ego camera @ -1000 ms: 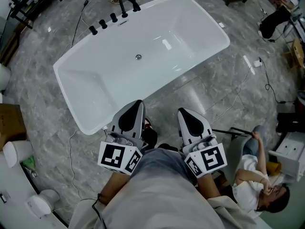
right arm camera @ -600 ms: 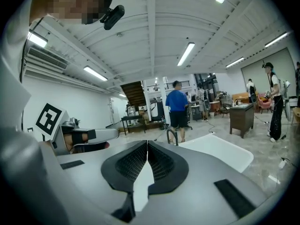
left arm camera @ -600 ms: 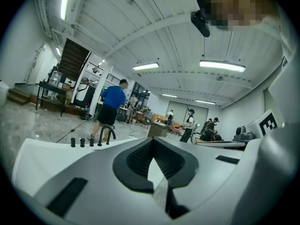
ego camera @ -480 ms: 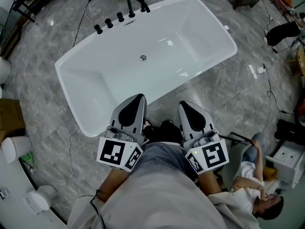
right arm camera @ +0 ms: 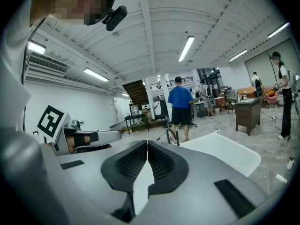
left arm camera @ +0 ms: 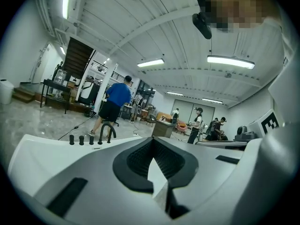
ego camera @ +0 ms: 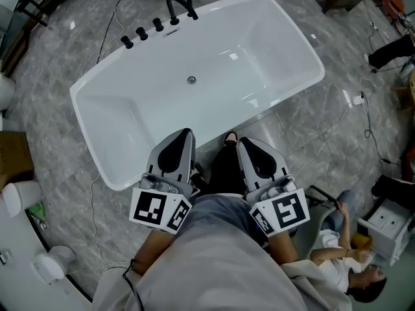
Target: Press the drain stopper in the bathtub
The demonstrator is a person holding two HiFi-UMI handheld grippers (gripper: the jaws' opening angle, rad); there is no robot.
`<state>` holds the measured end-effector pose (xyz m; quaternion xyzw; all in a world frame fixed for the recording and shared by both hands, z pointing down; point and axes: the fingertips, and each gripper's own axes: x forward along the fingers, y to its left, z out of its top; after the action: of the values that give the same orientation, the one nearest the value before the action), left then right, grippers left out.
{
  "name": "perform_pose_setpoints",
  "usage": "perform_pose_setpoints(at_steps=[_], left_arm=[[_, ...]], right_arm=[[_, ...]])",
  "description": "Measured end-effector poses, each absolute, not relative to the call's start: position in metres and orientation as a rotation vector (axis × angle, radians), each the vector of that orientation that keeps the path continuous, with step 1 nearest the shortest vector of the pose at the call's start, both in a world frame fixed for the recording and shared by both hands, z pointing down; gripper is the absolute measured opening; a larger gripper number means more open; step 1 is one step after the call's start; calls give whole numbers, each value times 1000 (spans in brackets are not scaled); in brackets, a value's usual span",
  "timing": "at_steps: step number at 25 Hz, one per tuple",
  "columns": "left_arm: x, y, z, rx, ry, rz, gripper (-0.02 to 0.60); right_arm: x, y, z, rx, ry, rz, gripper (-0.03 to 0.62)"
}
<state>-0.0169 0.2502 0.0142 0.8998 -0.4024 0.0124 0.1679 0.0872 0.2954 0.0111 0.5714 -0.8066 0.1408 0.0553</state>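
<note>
A white bathtub [ego camera: 110, 105] lies on the grey marble floor in the head view. Its small round metal drain stopper [ego camera: 191, 80] sits in the middle of the tub floor. Both grippers are held close to my body at the tub's near rim, well short of the stopper. My left gripper [ego camera: 183, 135] is shut with nothing in it, and so is my right gripper [ego camera: 243, 142]. In the left gripper view the jaws meet at the tips [left arm camera: 151, 142] above the tub rim [left arm camera: 47, 146]. The right gripper view shows the same, jaws together [right arm camera: 147, 144].
A black faucet [ego camera: 176, 4] and several black knobs [ego camera: 141, 34] stand on the tub's far rim. A person in a blue shirt [right arm camera: 179, 108] stands behind the faucet. Another person [ego camera: 343, 272] sits at the lower right. Cables [ego camera: 343, 112] trail over the floor. My shoe [ego camera: 229, 138] is beside the tub.
The head view has shifted slightly, so the tub now lies a little further left. Both grippers stay shut at the near rim. My shoe now shows between them.
</note>
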Motion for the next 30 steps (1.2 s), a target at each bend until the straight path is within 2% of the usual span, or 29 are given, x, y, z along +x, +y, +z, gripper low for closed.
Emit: perform_pose_setpoints(at_steps=[8,14,20,30], left_arm=[[64,198,27,2508,-1219,63,6],[95,150,39,2462,-1318,99,6],[91,117,56,2421,-1348,92,6],[76,71,139,2415,-1303,92,6]], right_arm=[[165,231,24,1621,-2506,475,18],[197,174,39,1500,-2539,521,17],[180,132,52,1372,-2559,514,17],[141,74,130,1252,-2505,490,17]])
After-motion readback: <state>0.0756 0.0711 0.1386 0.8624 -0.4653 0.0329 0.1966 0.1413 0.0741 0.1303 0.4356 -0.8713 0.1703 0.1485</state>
